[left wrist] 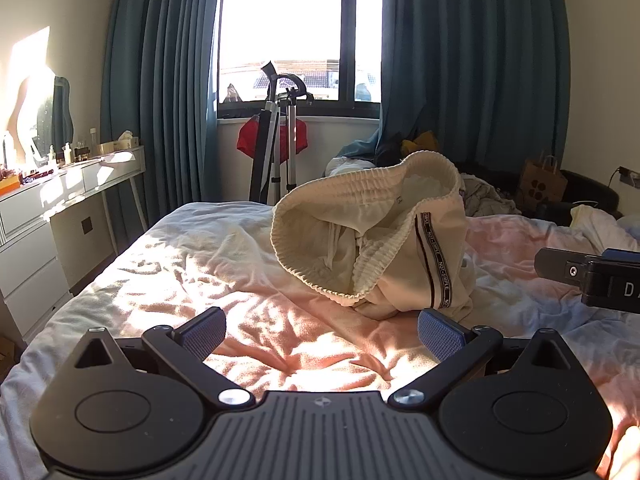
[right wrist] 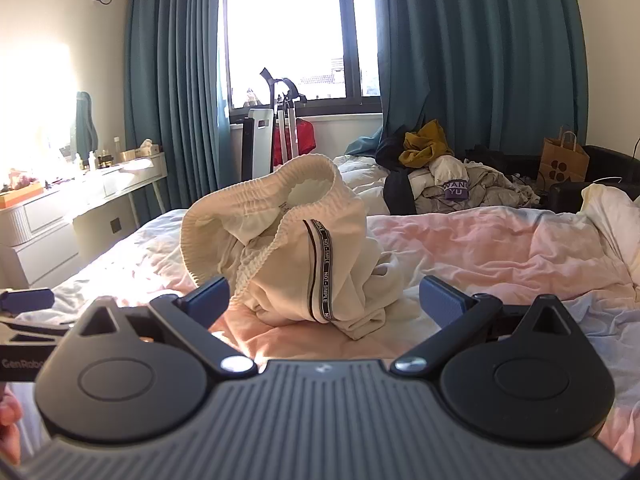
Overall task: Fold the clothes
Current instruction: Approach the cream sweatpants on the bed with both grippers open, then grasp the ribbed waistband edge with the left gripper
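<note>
Blue-padded jaws of the left gripper (left wrist: 322,334) and right gripper (right wrist: 325,300) stood wide apart, holding nothing, low over the sunlit pink bedspread (left wrist: 280,344). Just beyond them, cream sweatpants (right wrist: 304,248) lay crumpled mid-bed, ribbed waistband gaping upward, a black lettered side stripe showing.

A rumpled pink-and-white bed (left wrist: 248,312) carries crumpled cream trousers (left wrist: 376,236) and heaped clothes (right wrist: 460,184).

Hard daylight pours through the window (left wrist: 280,28), which is blown out to white. Sun patches glare on the bedsheet (left wrist: 192,280) and dresser (right wrist: 92,192), with soft shadows in the folds. Fisheye distortion bends the curtains (right wrist: 460,60) and darkens the corners.
</note>
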{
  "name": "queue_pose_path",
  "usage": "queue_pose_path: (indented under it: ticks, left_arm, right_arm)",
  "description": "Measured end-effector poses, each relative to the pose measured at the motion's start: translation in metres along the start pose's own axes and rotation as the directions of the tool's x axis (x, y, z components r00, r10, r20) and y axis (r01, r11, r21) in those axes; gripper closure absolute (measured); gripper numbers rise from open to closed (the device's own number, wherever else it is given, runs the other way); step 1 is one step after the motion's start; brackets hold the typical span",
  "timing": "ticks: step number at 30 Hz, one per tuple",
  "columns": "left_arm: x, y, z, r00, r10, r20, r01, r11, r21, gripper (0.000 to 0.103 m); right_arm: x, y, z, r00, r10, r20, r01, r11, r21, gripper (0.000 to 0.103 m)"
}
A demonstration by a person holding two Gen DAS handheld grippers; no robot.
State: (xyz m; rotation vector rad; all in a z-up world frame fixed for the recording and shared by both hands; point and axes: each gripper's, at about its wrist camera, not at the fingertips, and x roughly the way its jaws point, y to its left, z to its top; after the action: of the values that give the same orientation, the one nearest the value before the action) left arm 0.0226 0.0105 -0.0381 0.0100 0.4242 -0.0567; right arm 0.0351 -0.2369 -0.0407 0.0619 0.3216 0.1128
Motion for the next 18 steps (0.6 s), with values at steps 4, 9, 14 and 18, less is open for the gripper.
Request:
queue_pose_path:
  ticks: [4, 9, 14, 18]
  left_arm:
    - [0.0, 0.0, -0.002, 1.0, -0.017, 0.002, 0.017, 1.0, 0.002, 0.0]
    - [0.01, -0.009, -0.003, 1.0, -0.027, -0.013, 0.028, 0.997, 0.071, 0.0]
    - [0.038, -0.008, 0.009, 0.999, 0.009, -0.04, -0.004, 0.995, 0.105, 0.0]
    - [0.08, 0.001, 0.023, 0.996, 0.051, -0.078, -0.039, 0.989, 0.146, 0.0]
  right_arm:
    - [0.0, 0.0, -0.001, 1.0, 0.003, -0.006, -0.003, 1.0, 0.001, 0.0]
    - [0.001, -0.003, -0.001, 1.0, 0.009, -0.018, -0.009, 1.0, 0.013, 0.0]
    - [0.002, -0.008, -0.002, 0.999, 0.017, -0.029, -0.016, 0.999, 0.033, 0.0]
    - [0.004, -0.014, -0.004, 0.999, 0.021, -0.042, -0.019, 0.998, 0.057, 0.0]
